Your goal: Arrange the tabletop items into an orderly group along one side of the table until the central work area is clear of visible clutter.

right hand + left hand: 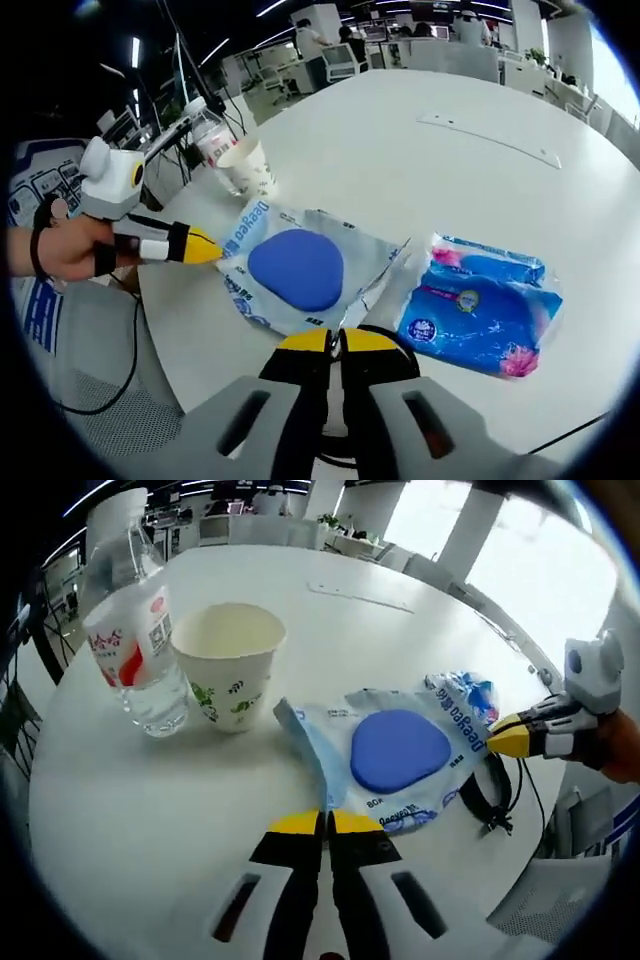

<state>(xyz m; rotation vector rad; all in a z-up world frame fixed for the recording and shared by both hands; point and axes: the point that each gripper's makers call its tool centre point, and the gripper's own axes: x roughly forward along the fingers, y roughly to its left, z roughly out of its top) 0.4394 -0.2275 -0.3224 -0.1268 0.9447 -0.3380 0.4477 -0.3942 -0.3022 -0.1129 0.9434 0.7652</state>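
Left gripper view, left to right. Clear water bottle (133, 630) with red-and-white label stands upright at the far left of the white counter (90, 820). Touching or just beside it on the right: white paper cup (229, 663) with green print, upright, open top. Right of the cup lies a flat clear packet (385, 755) with blue lettering and a blue oval pad inside, one corner lifted toward the cup. The left gripper (324, 823), yellow-tipped, has its jaws together on the packet's near edge, which runs up between the tips. At the packet's far right end a blue patterned pack (470, 692) shows partly. The right gripper (500, 736) comes in from the right with yellow tips at the packet's edge; black cable (497, 792) hangs just below it at the counter's rim.

Right gripper view, left to right. A hand (62, 250) holds the left gripper (208, 250), tip touching the packet (300, 265). Bottle (210, 135) and cup (247, 163) stand beyond, near the counter edge. The right gripper (338, 343) has its jaws pressed together at the packet's near edge; whether the film is actually caught, cannot tell. Blue patterned pack (478, 312) lies flat just right of the packet.
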